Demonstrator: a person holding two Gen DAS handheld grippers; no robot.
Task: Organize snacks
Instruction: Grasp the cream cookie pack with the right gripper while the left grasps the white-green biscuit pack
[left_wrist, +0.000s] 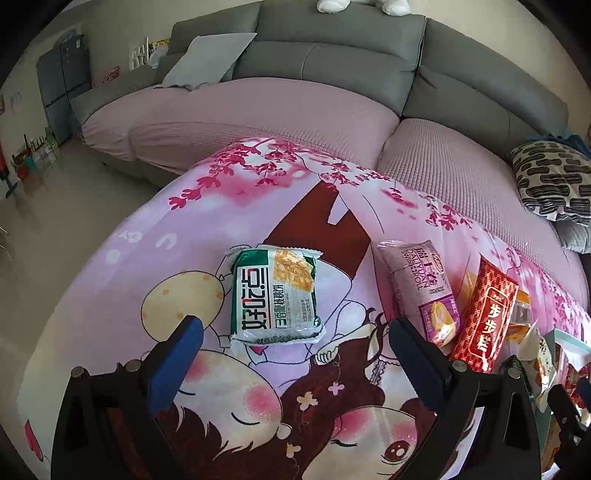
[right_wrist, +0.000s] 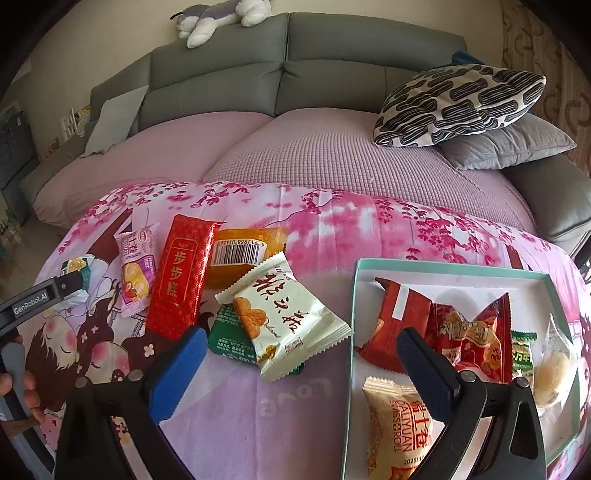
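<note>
Two views: left wrist first, then right wrist.
Left wrist, tool: left gripper (left_wrist: 295, 334) with jaws wide apart, nothing between them, low over the cloth.
Left wrist, nearest snack: green-and-white packet (left_wrist: 275, 297) lies flat just ahead of the fingertips; large Chinese characters, picture of a flaky biscuit.
Left wrist, to the right: purple pack (left_wrist: 423, 286) printed "DALIYUAN SWISS ROLL"; red foil bar (left_wrist: 484, 319) with gold-framed Chinese lettering overlaps an orange packet behind it.
Left wrist, surface: pink cartoon-print cloth (left_wrist: 184, 229) with blossom branches and drawn children.
Left wrist, room: grey sofa (left_wrist: 332, 51) with mauve seat covers, pale floor at left.
Right wrist, tool: right gripper (right_wrist: 301, 350) also spread open and empty, straddling the box's left wall.
Right wrist, box: shallow teal-edged box (right_wrist: 443, 266) holds red wrappers, a small green packet, a clear-wrapped pastry, and a gold pack (right_wrist: 399, 428) reading "DALIYUAN SWISS ROLL".
Right wrist, loose pile: cream packet (right_wrist: 284, 317) with brush-style characters lies over a green packet (right_wrist: 225, 336); orange packet (right_wrist: 247, 254) shows its barcode.
Right wrist, far left: other tool marked "GenRobot.AI", a hand (right_wrist: 22, 395) on its handle.
Right wrist, room: black-and-white patterned cushion (right_wrist: 458, 103); plush toy (right_wrist: 218, 18) on the sofa back.
</note>
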